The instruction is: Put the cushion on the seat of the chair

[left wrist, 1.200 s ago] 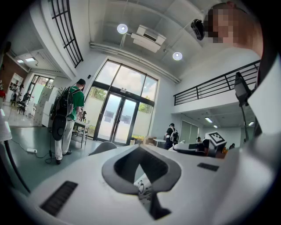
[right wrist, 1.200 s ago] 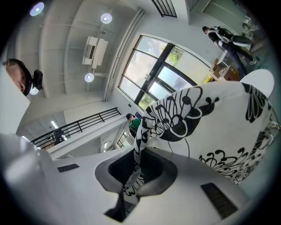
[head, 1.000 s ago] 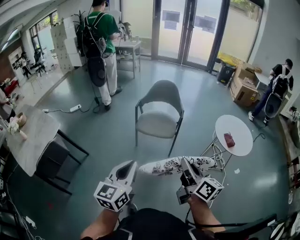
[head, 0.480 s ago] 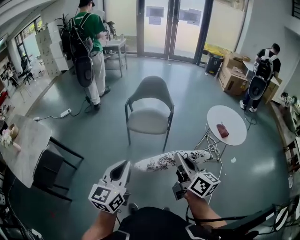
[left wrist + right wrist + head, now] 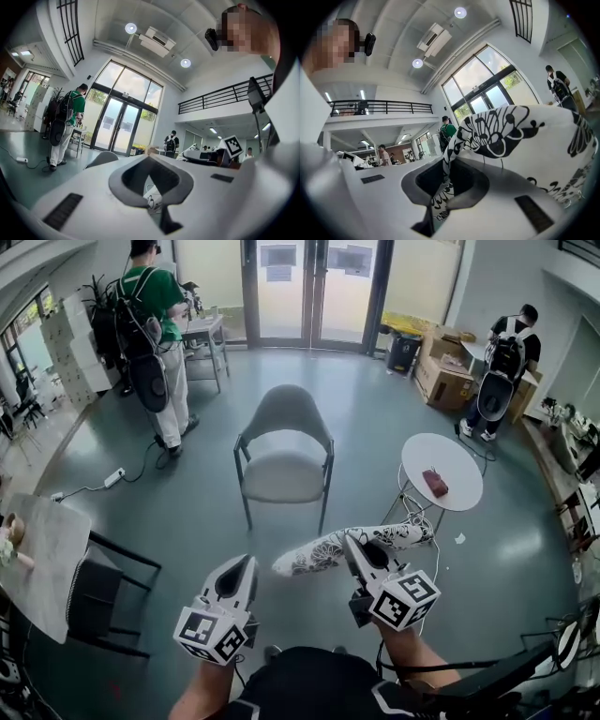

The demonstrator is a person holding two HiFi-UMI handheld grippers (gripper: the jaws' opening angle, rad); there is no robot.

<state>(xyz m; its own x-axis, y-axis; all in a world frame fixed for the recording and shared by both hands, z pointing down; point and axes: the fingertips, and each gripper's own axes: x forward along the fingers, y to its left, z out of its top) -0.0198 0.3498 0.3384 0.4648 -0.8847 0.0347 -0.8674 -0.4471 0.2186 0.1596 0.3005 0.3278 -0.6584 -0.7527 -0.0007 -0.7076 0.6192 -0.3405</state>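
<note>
Two claws are getting nearer the chair [image 5: 281,474] ahead.
Right claw [image 5: 353,544] is pinching the cushion [image 5: 323,553]; left claw [image 5: 246,564] is staying closed, empty.

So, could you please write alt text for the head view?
The right hand-held gripper holds a white cushion with black print above a grey floor, before an empty grey chair. The left hand-held gripper is beside it; a round white table stands right.
</note>
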